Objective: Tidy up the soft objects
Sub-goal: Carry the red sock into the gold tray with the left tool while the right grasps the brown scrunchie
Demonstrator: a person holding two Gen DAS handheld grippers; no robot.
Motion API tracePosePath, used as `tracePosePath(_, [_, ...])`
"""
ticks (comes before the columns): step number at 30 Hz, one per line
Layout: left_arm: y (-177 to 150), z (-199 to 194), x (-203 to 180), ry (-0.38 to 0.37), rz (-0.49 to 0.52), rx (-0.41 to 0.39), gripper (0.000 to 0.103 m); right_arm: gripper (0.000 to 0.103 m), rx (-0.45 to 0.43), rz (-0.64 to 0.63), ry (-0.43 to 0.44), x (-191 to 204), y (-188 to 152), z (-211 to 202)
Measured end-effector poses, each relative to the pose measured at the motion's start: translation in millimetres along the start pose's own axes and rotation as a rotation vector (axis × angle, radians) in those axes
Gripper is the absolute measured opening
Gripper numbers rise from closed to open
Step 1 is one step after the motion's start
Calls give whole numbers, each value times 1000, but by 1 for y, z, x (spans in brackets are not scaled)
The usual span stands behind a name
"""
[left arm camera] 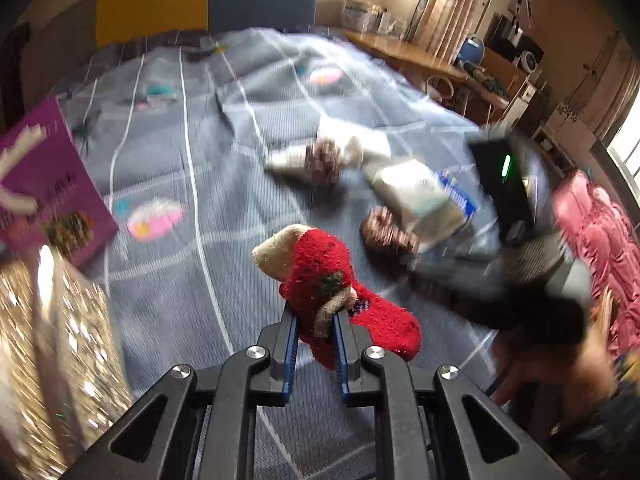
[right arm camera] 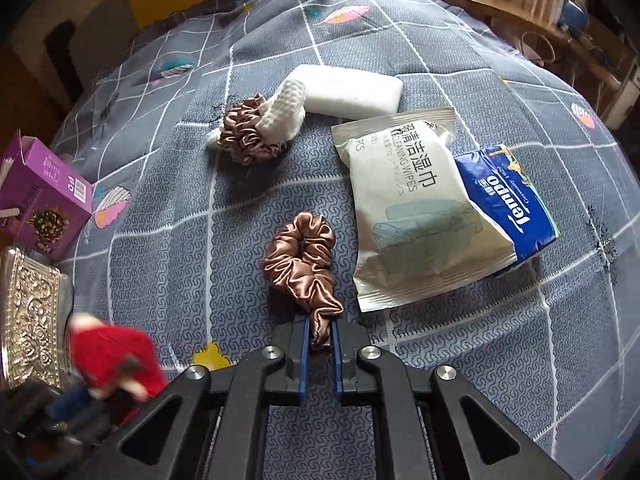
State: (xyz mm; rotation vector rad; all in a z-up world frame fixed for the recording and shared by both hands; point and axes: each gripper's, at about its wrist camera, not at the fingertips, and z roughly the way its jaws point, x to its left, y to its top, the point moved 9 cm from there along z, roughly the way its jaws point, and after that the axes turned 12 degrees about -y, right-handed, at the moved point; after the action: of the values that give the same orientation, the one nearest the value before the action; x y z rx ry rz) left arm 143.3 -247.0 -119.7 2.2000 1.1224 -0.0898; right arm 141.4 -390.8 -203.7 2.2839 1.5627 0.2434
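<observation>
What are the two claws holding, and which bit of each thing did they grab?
The left claw pinches the red fuzzy sock around its middle. The right claw pinches the brown satin scrunchie by its near, bunched end.

Window daylight; left view motion-blurred, fisheye edges dark.

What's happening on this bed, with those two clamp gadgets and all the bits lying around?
A person is sorting soft things on a bed, holding a two-finger gripper in each hand. The left gripper is shut on a fluffy red sock. The right gripper is pinching one end of a brown satin scrunchie, which lies on the cover. A second scrunchie, a white sponge, a wipes pack and a tissue pack lie beyond it.
</observation>
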Motion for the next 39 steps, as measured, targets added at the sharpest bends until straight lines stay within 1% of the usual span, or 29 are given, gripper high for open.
tracePosePath(2, [33, -19, 3, -14, -23, -41, 15, 9, -1, -5, -2, 0, 0, 0])
tracePosePath(4, [64, -38, 15, -3, -45, -86, 15, 9, -7, -20, -14, 0, -1, -1])
tracePosePath(6, [97, -64, 37, 32, -77, -150, 15, 9, -12, -34, -24, 2, -1, -1])
tracePosePath(7, [113, -81, 53, 65, -96, -188, 15, 9, -14, -41, -28, 2, -1, -1])
tracePosePath(9, [131, -110, 87, 124, -139, -246, 15, 9, -17, -53, -32, 3, -2, -1])
tracePosePath(10, [135, -124, 105, 151, -163, -271, 15, 9, -17, -59, -32, 4, -2, 0])
tracePosePath(12, [130, -156, 149, 221, -218, -318, 15, 9, -19, -65, -37, 4, -2, 0])
tracePosePath(14, [112, -186, 193, 280, -285, -354, 14, 9, -19, -66, -37, 4, -2, 0])
tracePosePath(16, [80, -210, 230, 323, -341, -377, 14, 9, -19, -69, -41, 5, -1, 1])
tracePosePath(17, [64, -219, 243, 339, -364, -385, 14, 9, -21, -73, -45, 6, -1, 1])
tracePosePath(19, [22, -240, 267, 367, -418, -401, 14, 9, -26, -86, -57, 7, -2, 0])
tracePosePath(22, [-43, -265, 287, 396, -483, -418, 14, 9, -39, -112, -82, 9, -3, 0])
tracePosePath(25, [-102, -285, 297, 414, -542, -432, 14, 9, -49, -133, -101, 12, -4, 0])
tracePosePath(28, [-150, -296, 298, 429, -586, -439, 15, 9, -56, -149, -115, 15, -6, 0])
tracePosePath(32, [-198, -304, 293, 455, -641, -456, 15, 9, -61, -158, -126, 16, -7, -2])
tracePosePath(34, [-214, -302, 292, 465, -660, -451, 15, 9, -62, -162, -129, 16, -7, -2])
tracePosePath(37, [-241, -297, 295, 498, -691, -413, 16, 9, -62, -159, -132, 15, -7, -3])
tracePosePath(39, [-254, -290, 296, 487, -716, -385, 16, 9, -63, -163, -136, 15, -8, -3])
